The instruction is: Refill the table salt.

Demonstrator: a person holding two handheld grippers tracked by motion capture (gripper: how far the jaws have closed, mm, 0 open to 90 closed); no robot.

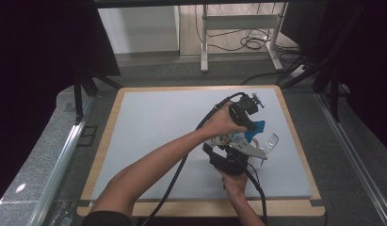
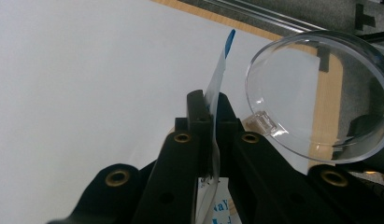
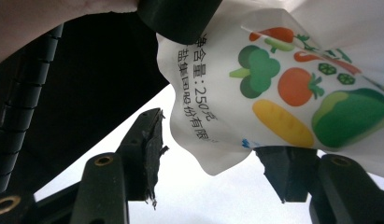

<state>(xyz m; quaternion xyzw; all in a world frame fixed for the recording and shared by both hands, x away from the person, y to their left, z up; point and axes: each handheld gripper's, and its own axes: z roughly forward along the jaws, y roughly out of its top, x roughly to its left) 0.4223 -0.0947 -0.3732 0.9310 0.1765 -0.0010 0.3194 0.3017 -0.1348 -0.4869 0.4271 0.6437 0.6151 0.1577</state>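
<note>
Left gripper (image 2: 206,122) fingers clamped on the thin edge of a printed pouch (image 3: 283,88), held above the white surface (image 1: 153,132). Right gripper (image 3: 213,154) fingers spread wide, pouch corner between them, untouched. Readable: "250". Clear lid (image 2: 320,93) beside.

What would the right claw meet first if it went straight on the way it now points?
Probably the printed bag, whose lower edge hangs between the open right claw; depth is hard to judge.

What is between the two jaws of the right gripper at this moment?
In the right gripper view, the lower corner of the white bag printed with vegetables hangs in the gap of the right gripper. The jaws stand apart and do not pinch it.
</note>
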